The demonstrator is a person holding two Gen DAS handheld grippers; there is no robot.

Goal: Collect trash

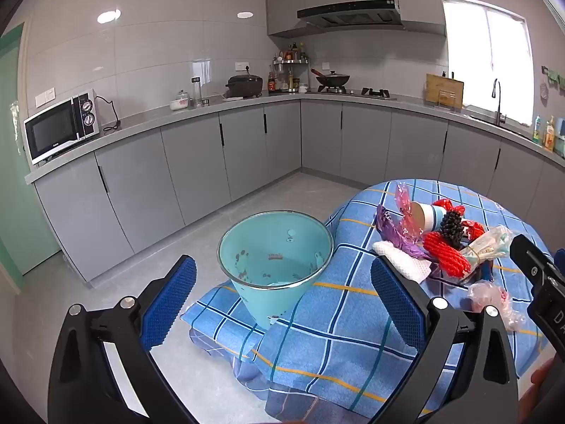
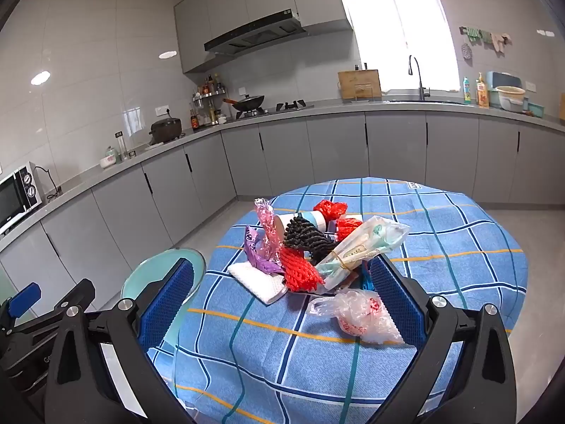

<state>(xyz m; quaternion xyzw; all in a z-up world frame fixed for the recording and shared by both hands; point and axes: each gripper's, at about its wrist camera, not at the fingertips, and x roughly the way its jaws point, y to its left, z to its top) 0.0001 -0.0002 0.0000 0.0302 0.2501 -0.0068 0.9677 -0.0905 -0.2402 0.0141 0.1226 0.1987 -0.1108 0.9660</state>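
Crumpled trash (image 2: 310, 258) is heaped mid-tabletop (image 2: 459, 247), nearest the right gripper (image 2: 282, 304), which is held wide open and empty directly before it, while the equally open, empty left gripper (image 1: 282, 300) is aimed at the bin (image 1: 275, 247) beside the left edge.

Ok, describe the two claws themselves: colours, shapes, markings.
Both alike: the left claw and right claw have glossy black angular arms, silver round bolts at the joints, and flat blue pads with a fine waffle texture. White lettering, partly cut off, marks the black bodies. No cables or sleeves show.
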